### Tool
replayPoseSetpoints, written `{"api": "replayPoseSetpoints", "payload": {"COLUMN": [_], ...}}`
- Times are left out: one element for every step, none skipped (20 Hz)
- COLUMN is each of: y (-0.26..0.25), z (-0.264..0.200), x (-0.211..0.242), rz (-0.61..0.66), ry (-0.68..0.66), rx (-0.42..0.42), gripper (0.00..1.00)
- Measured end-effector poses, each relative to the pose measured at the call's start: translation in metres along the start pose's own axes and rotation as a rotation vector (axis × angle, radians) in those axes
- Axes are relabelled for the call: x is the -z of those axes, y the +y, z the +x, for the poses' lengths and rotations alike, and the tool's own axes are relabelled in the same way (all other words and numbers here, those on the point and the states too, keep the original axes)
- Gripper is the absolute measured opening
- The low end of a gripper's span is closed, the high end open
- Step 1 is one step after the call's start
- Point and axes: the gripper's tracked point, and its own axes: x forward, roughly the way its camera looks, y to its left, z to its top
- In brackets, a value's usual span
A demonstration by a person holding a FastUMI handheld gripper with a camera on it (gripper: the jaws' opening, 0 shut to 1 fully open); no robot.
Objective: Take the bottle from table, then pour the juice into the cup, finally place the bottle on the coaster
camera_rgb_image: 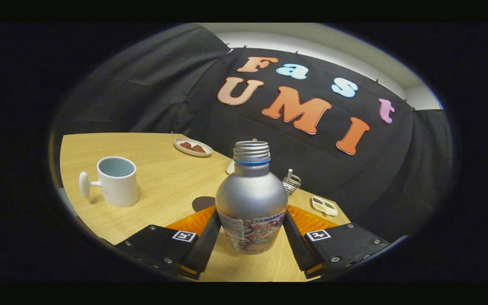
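Note:
A silver metal bottle with a threaded, uncapped neck and a printed label stands upright between my fingers. My gripper is shut on the bottle, both fingers pressing its lower body at the label. I cannot tell whether its base rests on the wooden table or hangs just above it. A white cup with its handle turned away from the bottle stands on the table, off beyond my left finger. A dark round coaster lies just beyond the left fingertip, partly hidden by it and the bottle.
At the table's far edge sits a small white plate with red pieces on it. Past the right finger are a small wire rack and a little tray. Black cloth walls close in behind the table.

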Motion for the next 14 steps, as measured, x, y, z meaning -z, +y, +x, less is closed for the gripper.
{"api": "replayPoseSetpoints", "payload": {"y": [0.004,0.007,0.010,0.012,0.014,0.014,0.015,0.017,0.019,0.021,0.023,0.025,0.027,0.027], "z": [0.001,0.002,0.003,0.001,-0.001,0.000,-0.002,-0.002,-0.003,-0.002,-0.004,-0.004,-0.005,-0.001], "x": [-0.004,-0.007,-0.011,-0.013,-0.015,-0.019,-0.022,-0.026,-0.029,-0.030,-0.033,-0.037,-0.041,-0.045], "rz": [-0.027,-0.061,-0.101,-0.141,-0.182,-0.227,-0.272,-0.313,-0.349,-0.380,-0.408,-0.429,-0.454,-0.479], "ry": [-0.002,-0.007,-0.010,-0.016,-0.026,-0.036,-0.047,-0.058,-0.066,-0.074,-0.085,-0.102,-0.115,-0.123], "rx": [0.000,0.006,0.007,0.016,0.027,0.038,0.052,0.062,0.069,0.073,0.075,0.080,0.087,0.088], "gripper": [0.79,0.79,0.79,0.78,0.78,0.78,0.78,0.78,0.78,0.78,0.78,0.78,0.78,0.78]}}
